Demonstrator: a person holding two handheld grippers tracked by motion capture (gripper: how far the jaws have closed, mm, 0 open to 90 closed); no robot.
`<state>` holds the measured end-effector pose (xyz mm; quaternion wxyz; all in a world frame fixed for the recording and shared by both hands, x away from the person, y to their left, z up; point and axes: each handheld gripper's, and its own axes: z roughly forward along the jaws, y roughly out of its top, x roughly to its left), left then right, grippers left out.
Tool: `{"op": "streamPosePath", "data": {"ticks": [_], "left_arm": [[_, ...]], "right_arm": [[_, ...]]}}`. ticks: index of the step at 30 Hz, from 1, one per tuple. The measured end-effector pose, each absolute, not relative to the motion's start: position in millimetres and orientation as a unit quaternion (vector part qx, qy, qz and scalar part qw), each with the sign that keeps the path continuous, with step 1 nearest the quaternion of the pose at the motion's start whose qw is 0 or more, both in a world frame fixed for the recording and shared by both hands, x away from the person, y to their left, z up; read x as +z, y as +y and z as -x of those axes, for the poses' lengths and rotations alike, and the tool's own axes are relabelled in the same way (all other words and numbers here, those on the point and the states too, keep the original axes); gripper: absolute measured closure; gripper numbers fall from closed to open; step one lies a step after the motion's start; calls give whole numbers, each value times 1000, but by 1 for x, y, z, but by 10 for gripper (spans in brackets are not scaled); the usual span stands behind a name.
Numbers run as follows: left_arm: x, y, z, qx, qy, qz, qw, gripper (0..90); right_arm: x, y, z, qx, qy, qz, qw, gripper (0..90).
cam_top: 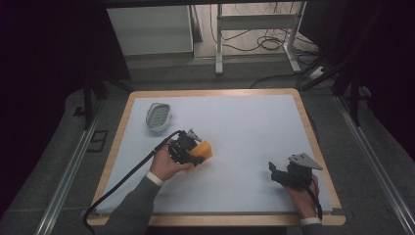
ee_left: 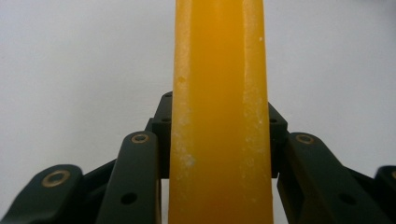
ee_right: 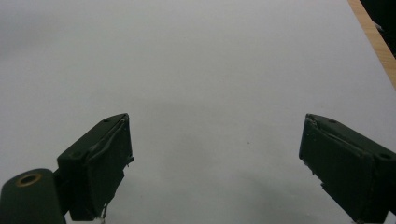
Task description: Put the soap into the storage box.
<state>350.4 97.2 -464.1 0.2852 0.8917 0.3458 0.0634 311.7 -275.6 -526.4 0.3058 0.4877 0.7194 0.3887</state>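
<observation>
A yellow-orange block, like a bar of soap, is gripped over the white mat left of centre. My left gripper is shut on it. In the left gripper view the yellow bar stands upright between the two black jaws, which press on its sides. My right gripper rests low over the mat near the front right, held by a hand. Its jaws stand wide apart in the right gripper view, the gripper open with nothing but white mat between them.
A white oval soap dish lies on the mat at the back left. The wooden table edge runs close on the right gripper's right side. A black cable trails from the left gripper toward the front.
</observation>
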Motion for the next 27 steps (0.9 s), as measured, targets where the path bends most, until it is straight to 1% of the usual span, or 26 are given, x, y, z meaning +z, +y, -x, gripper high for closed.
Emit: {"op": "streamPosePath", "data": {"ticks": [20, 27], "left_arm": [[-457, 108, -356, 63, 349, -890, 285, 611], [-454, 113, -358, 70, 352, -888, 288, 611]], "right_arm": [[-526, -276, -312, 389, 719, -488, 306, 96], [-526, -276, -312, 389, 719, -488, 306, 96]]}}
